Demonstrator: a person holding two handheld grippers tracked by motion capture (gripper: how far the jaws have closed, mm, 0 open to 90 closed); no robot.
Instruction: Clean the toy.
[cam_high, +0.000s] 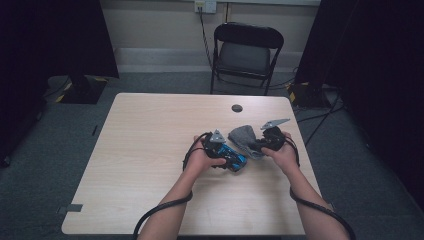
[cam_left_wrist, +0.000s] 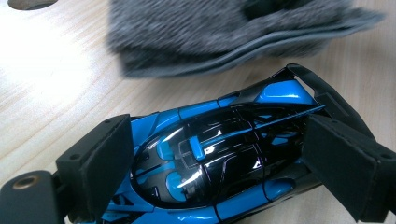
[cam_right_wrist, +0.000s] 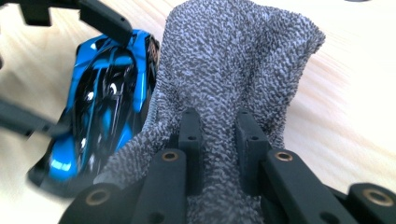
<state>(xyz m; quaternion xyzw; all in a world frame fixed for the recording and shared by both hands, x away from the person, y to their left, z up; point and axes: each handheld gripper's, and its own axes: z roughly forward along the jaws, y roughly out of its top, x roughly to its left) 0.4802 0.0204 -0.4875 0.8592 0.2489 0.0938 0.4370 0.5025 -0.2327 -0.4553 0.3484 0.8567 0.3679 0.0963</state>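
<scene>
We've got the car (cam_left_wrist: 219, 154) clamped in our left gripper (cam_left_wrist: 219, 163) and the cloth (cam_right_wrist: 229, 74) pinched in the right gripper (cam_right_wrist: 219, 140), beside it; wiping not yet begun, w/ cloth still off the body.

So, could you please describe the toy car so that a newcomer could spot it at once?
On the pale wooden table, look right of centre, between the jaws of the left gripper. The toy car there is glossy blue and black, unlike the fuzzy grey cloth beside it.
</scene>
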